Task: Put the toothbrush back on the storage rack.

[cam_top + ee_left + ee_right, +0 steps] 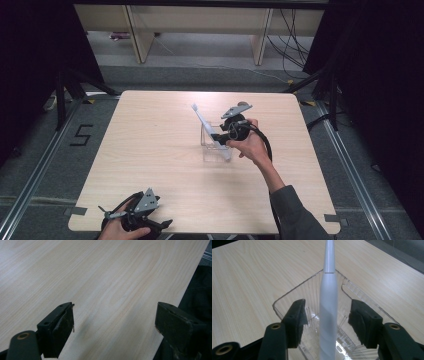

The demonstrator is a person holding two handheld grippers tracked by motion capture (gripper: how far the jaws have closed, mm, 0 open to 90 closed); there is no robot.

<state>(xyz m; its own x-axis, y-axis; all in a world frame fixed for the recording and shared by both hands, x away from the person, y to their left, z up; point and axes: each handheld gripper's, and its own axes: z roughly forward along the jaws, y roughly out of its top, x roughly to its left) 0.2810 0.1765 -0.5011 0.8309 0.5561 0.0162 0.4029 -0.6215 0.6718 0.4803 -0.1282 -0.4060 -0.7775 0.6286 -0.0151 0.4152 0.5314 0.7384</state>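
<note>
High view: a light wooden bench [165, 165] fills the middle of the frame. Just right of center stands a clear plastic container [212, 145], and a white toothbrush [207, 127] leans in it, its head pointing toward the upper left and its handle end down in the container. The right hand-held gripper [220, 136] sits at the container's right side, held by the right hand [250, 145], whose grey sleeve runs down to the lower right. At the bottom left edge of the bench the left hand-held gripper [135, 214] rests in the left hand [117, 230], well apart from the container.

Left gripper view: the two black jaws stand wide apart over bare bench wood, the right one past the bench edge, with nothing between them.

Right gripper view: the jaws are spread on either side of the toothbrush handle [328, 315], which rises up the center of the frame out of the ribbed clear container [312, 290]. Gaps show between each pad and the handle, so the jaws are open around it, not gripping.
</note>
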